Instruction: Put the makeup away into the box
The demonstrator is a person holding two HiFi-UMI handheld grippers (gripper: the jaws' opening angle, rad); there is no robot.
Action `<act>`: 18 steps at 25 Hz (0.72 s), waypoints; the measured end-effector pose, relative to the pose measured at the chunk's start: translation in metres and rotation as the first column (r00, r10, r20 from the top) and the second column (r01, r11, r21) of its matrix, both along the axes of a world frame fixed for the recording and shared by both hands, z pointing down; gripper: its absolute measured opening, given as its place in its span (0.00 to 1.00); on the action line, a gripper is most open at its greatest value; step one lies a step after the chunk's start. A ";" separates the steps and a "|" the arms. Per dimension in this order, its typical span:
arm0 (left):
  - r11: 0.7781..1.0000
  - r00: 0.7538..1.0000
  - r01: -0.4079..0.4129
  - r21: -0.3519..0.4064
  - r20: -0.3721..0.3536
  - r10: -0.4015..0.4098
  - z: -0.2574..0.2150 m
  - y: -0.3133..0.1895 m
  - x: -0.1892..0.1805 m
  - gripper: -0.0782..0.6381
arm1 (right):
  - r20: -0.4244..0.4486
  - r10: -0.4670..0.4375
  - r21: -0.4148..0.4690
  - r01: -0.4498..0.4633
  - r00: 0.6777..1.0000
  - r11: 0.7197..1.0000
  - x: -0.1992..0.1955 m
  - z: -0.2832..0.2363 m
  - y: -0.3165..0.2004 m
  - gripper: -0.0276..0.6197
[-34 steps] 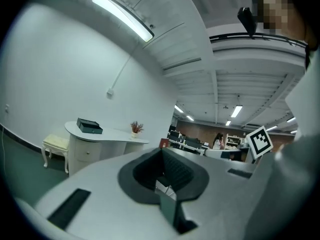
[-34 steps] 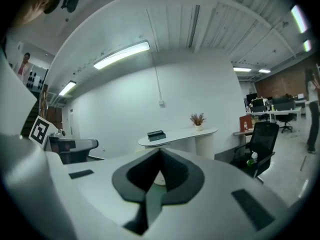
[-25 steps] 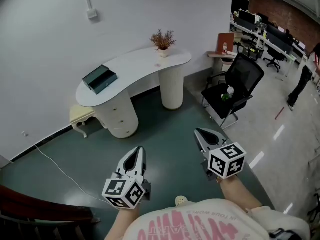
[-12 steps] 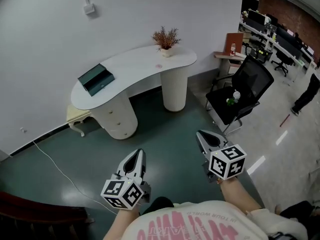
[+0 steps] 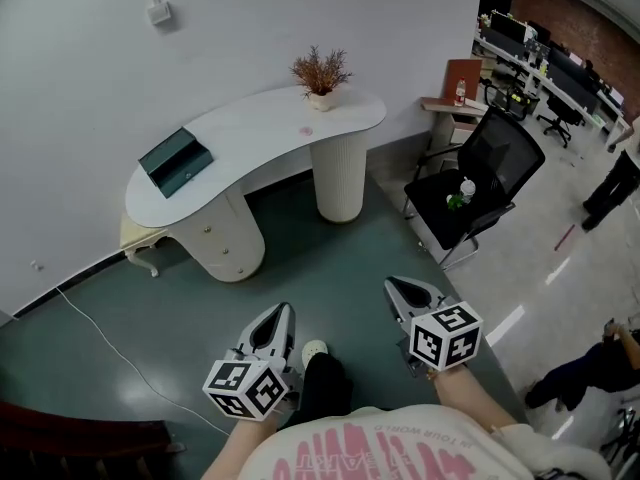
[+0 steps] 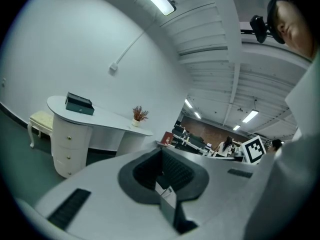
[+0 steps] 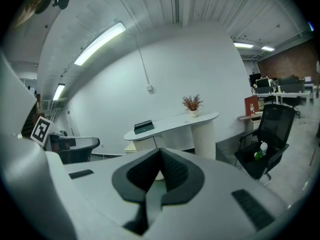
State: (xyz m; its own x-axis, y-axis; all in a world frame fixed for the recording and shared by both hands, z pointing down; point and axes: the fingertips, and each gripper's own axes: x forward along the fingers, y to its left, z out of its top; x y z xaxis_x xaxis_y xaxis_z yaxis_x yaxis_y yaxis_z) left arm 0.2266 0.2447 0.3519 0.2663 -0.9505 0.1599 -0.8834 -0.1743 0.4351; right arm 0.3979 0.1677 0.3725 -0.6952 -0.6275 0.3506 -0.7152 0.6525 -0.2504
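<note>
The task has not properly begun: this is the approach, with the person standing on the green floor (image 5: pixel 330 258) well short of the white kidney-shaped table (image 5: pixel 260 133). The left tongs (image 5: pixel 282 311) and the right tongs (image 5: pixel 393 286) are both held low in front of the body, pointing toward the table. Each has its jaws closed together with nothing between them.

The dark teal box (image 5: pixel 172 161) sits on the table's left end, and its lid looks shut. At the table's far right end stands a small potted dried plant (image 5: pixel 320 73). Just in front of the plant, on the tabletop, lies a pinkish speck (image 5: pixel 307 129). It may be the makeup, but it is too small to tell, and no other makeup shows on the table. A black office chair (image 5: pixel 480 168) stands to the right of the table.

The next move, as I judge it, is to close in on the table until both box and makeup are in reach. Then one pair of tongs should open the box while the other opens up for the first item.
</note>
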 end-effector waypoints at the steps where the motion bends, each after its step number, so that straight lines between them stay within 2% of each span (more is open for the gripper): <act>1: 1.000 1.000 -0.004 -0.004 0.001 0.004 0.002 -0.006 -0.001 0.11 | -0.004 0.002 -0.006 -0.002 1.000 1.000 -0.002 0.003 -0.005 0.04; 6: 1.000 1.000 -0.016 -0.017 -0.001 0.016 0.010 -0.043 -0.018 0.11 | -0.011 0.006 -0.025 -0.007 1.000 1.000 -0.018 0.012 -0.037 0.04; 12: 0.999 0.999 -0.035 -0.020 -0.003 0.035 0.008 -0.110 -0.055 0.11 | -0.019 0.042 -0.033 -0.042 0.999 0.999 -0.049 0.011 -0.100 0.04; 18: 0.997 0.997 -0.074 0.011 0.022 0.074 -0.005 -0.186 -0.089 0.11 | -0.012 0.056 -0.039 -0.056 0.998 0.998 -0.089 0.007 -0.166 0.04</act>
State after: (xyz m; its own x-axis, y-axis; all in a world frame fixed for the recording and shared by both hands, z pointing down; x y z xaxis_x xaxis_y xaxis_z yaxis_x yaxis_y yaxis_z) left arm 0.1379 0.0584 0.3467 0.3327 -0.9302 0.1552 -0.8771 -0.2448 0.4131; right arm 0.3094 0.0019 0.3791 -0.6554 -0.6509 0.3831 -0.7531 0.6015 -0.2665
